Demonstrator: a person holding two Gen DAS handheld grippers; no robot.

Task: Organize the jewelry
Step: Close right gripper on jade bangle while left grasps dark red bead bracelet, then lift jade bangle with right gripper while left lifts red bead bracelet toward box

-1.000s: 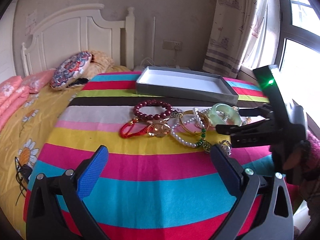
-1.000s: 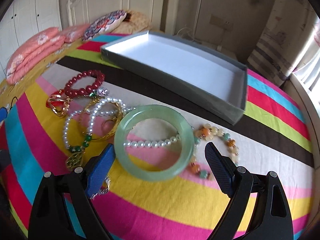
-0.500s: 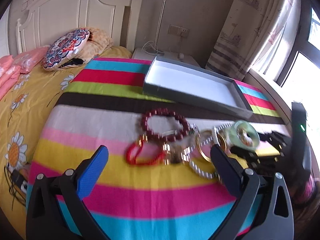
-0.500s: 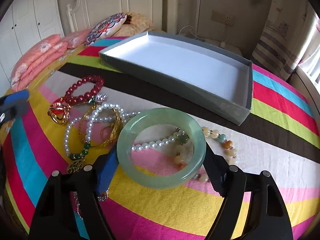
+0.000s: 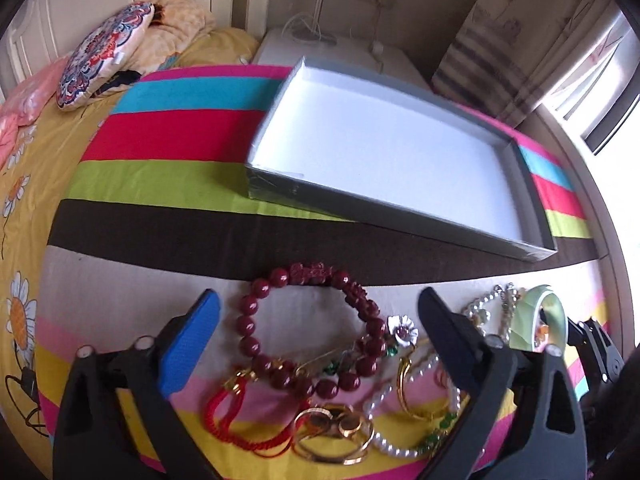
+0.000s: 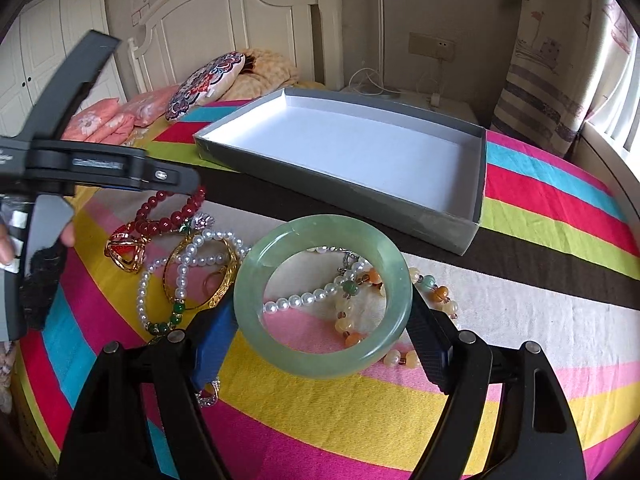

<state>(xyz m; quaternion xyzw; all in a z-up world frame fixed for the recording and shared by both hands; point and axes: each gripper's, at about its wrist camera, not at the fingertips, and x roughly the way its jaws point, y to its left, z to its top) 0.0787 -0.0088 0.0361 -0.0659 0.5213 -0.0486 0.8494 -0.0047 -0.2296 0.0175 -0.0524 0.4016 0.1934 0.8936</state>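
**A:** ok so the right tongs (image 6: 322, 322) have the jade bangle (image 6: 322, 300) pinched across its width, one pad on each side of the ring. It looks lifted just off the striped bedspread (image 6: 520, 300), near side of the jewelry pile. The grey tray (image 6: 440, 216) sits further back, nothing in it yet.

**B:** what worries you?

**A:** smooth round stone held by two flat pads. If the grip sits off-centre the bangle can squirt out forward, and I'd guess it'd land on the other pieces. Also the pearl strand (image 6: 304, 300) and the orange-and-cream bead bracelet (image 6: 436, 294) show through and beside the hole. Can't tell if anything's looped over the ring; if so, it drags along on the way to the tray.

**B:** and the left one?

**A:** left tongs (image 5: 320, 344) are spread wide, holding nothing, hovering over the dark red bead bracelet (image 5: 316, 328). That bracelet lies right against the gold rings (image 5: 336, 432) and red cord (image 5: 228, 420), so closing there could grab the neighbours too.

**B:** anything different from a second ago?

**A:** yep. The right tongs were open around the bangle then, now they're closed on it. The left tongs were back near the bed's edge, and they've pushed in over the red beads, with the tray looming much larger.
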